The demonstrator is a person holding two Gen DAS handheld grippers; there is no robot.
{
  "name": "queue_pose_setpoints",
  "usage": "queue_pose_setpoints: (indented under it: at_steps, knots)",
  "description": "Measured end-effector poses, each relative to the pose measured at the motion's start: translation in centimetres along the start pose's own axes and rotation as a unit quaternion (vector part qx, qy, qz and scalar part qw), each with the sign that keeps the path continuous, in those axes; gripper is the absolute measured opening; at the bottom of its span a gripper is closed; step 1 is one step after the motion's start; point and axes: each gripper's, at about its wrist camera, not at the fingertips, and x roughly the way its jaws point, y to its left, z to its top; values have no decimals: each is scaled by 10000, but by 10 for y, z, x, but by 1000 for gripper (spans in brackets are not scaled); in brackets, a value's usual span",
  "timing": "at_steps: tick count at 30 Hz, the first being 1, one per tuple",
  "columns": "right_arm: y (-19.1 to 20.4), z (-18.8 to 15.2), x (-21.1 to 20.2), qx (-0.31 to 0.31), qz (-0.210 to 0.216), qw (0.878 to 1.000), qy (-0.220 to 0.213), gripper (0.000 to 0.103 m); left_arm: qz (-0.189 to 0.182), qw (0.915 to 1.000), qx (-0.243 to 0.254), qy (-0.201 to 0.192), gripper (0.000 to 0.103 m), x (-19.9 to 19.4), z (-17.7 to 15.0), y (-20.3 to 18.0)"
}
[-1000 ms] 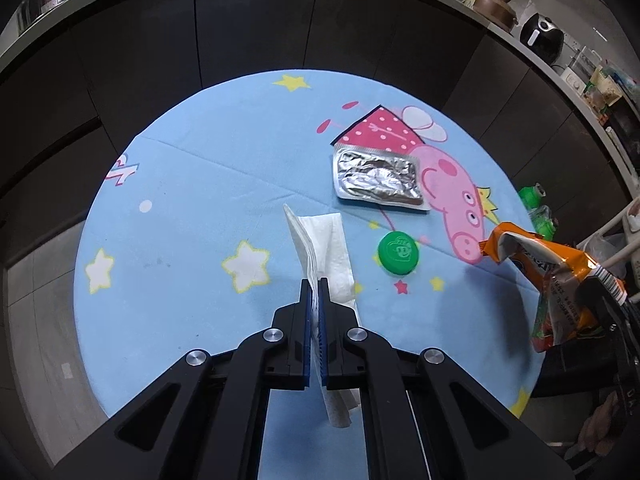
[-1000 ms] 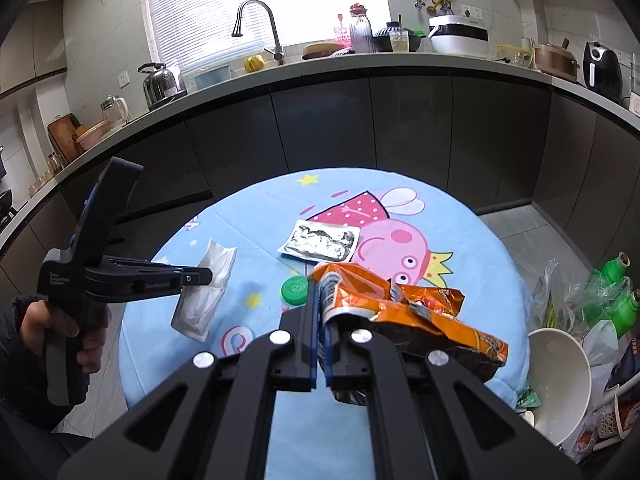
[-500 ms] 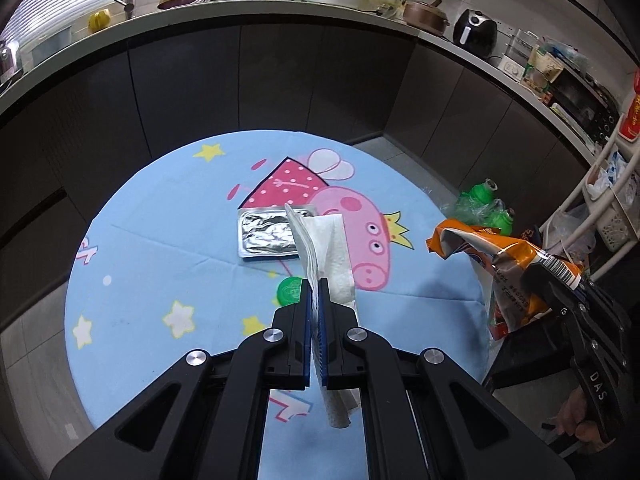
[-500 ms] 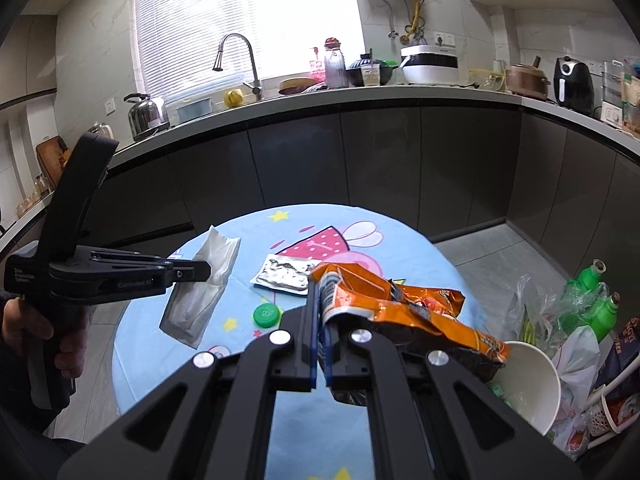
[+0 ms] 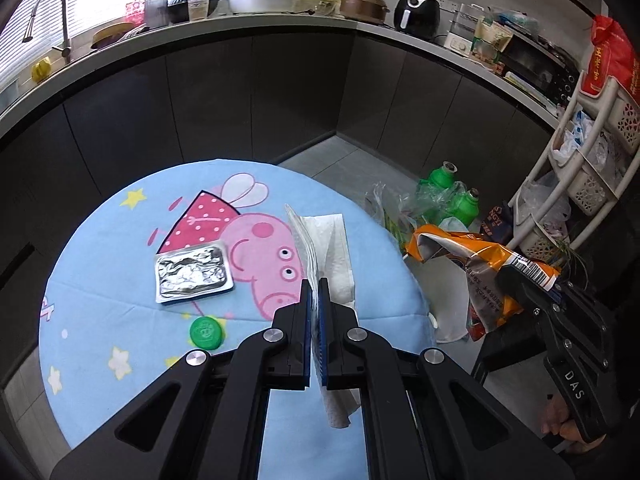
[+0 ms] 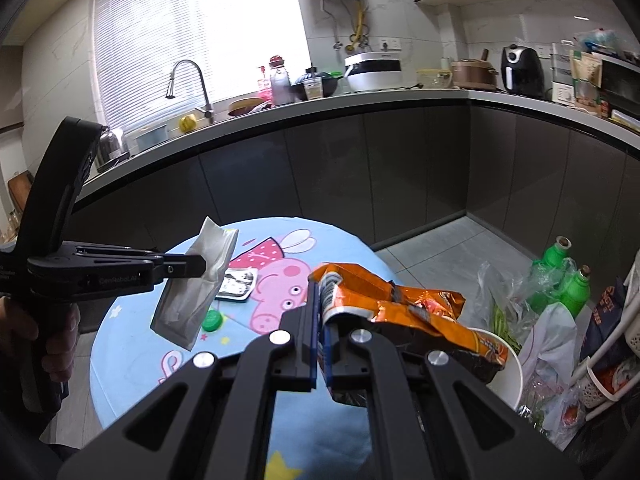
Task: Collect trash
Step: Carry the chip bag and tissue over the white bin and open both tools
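The round table [image 5: 100,360], under its blue cartoon cloth, is the landmark. Its right edge curves away to bare grey floor [image 5: 344,160], and dark cabinet fronts [image 6: 400,168] ring the far side, leaving an open lane of floor between them and the table.

The left gripper [image 5: 316,292] is clenched on a folded white paper towel [image 5: 332,248], held in the air above the table's right half. The right gripper [image 6: 320,300] is clamped on a crumpled orange snack bag [image 6: 400,304], which hangs past the table's right edge, above a white bin [image 6: 508,376] that stands on the floor just beside the table; how much the bin holds I cannot tell.

On the table lie a foil tray [image 5: 192,272], near the middle, and a green bottle cap [image 5: 206,332] just in front of it. To the right of the table, beyond the bin, green bottles [image 6: 560,280] stand in a clear plastic bag.
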Motion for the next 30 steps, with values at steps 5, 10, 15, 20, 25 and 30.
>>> queue_pose_setpoints:
  at_steps: [5,10,15,20,25,30]
  knots:
    - [-30,-10,-6,238,-208,9995,8,4,-229,9994,234,57,3,16,11,-31]
    - [-63,-25,-11,561,-399,9976,49,4,-482,9978,414,198,3,33,17,-58]
    - [-93,-43,-4,877,-531,9946,158,4,-618,9957,616,307,3,50,23,-86]
    - [-115,-61,19,1083,-541,9918,416,4,-685,9940,759,391,3,65,27,-103]
    - [-136,-73,55,1208,-501,9890,696,5,-666,9929,832,522,3,81,30,-115]
    - [-150,-84,86,1331,-530,9855,906,20,-640,9923,876,605,3,93,34,-121]
